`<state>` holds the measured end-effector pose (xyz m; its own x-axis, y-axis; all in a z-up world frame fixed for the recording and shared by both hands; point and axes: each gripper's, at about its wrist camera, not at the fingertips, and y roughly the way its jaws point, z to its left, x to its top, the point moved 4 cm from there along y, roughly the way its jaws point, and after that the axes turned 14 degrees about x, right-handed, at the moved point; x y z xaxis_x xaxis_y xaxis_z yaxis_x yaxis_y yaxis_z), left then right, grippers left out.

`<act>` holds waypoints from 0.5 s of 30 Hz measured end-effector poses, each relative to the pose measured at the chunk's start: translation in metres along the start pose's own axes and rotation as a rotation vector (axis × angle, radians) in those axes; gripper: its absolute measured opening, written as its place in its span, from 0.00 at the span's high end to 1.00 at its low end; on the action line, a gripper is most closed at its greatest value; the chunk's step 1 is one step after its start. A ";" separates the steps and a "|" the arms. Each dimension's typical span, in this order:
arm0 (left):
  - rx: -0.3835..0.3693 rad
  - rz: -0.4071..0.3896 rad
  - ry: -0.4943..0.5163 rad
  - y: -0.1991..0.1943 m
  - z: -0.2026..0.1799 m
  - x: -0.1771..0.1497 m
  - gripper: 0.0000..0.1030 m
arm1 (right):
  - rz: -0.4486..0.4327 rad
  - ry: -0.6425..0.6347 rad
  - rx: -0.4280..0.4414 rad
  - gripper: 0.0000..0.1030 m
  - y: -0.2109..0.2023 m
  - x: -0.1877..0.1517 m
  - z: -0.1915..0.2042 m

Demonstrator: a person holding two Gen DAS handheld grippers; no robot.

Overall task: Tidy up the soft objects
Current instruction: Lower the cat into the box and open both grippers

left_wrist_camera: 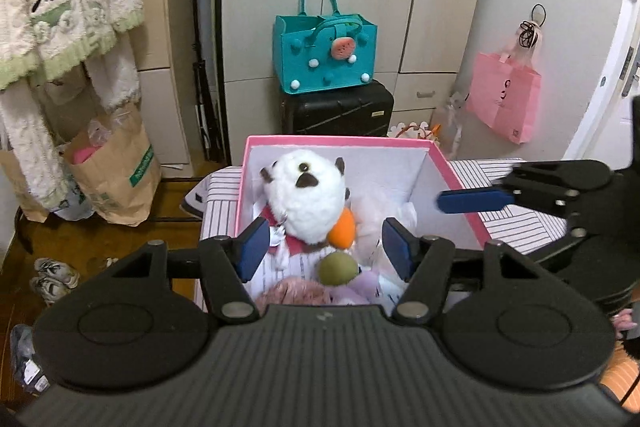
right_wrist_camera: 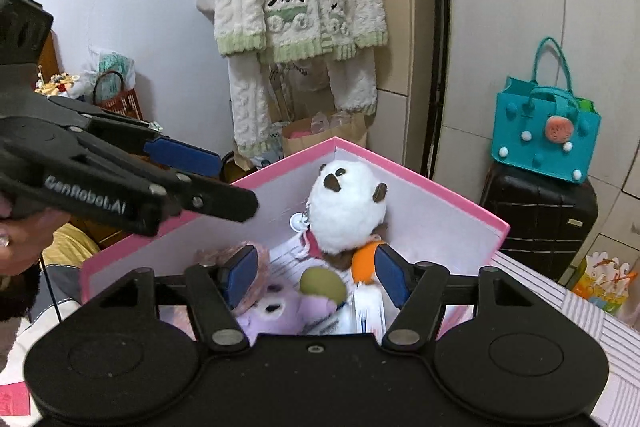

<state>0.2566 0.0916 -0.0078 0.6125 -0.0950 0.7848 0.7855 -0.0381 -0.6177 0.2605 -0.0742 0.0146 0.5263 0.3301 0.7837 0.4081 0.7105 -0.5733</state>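
White plush (left_wrist_camera: 306, 201) inside pink box (left_wrist_camera: 340, 141)

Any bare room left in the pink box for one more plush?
Free: the pink box's right part, between the white plush and the right wall, shows mostly bare white lining. Crowded: near-left, where orange, green, purple and pink fuzzy toys pile together.

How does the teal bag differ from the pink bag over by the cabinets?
The teal bag stands upright on a black suitcase; the pink bag hangs from the wall. The teal one is boxy with stiff upright handles, white pompoms and a watermelon patch; the pink one hangs flat and creased, with small print only. Both are soft, handled totes outside the pink box.
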 end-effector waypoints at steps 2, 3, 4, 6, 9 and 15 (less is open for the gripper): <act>0.011 -0.002 0.002 -0.010 0.001 -0.005 0.39 | -0.014 -0.002 -0.011 0.31 -0.012 -0.005 0.006; 0.017 -0.007 0.007 -0.014 0.001 -0.006 0.38 | -0.019 0.002 -0.012 0.31 -0.017 -0.007 0.008; 0.022 -0.011 0.012 -0.019 0.000 -0.008 0.38 | -0.024 0.010 -0.011 0.31 -0.024 -0.009 0.011; 0.032 -0.015 0.019 -0.030 -0.001 -0.012 0.37 | -0.029 0.023 -0.012 0.31 -0.034 -0.012 0.015; 0.034 -0.016 0.039 -0.045 -0.006 -0.017 0.36 | -0.031 0.030 -0.015 0.30 -0.047 -0.016 0.025; 0.025 -0.022 0.068 -0.076 -0.018 -0.018 0.32 | -0.032 0.060 -0.016 0.29 -0.072 -0.019 0.040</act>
<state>0.1845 0.0786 0.0242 0.5883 -0.1622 0.7922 0.8012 -0.0159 -0.5982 0.1915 -0.1070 0.0503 0.5565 0.2695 0.7860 0.4367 0.7099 -0.5526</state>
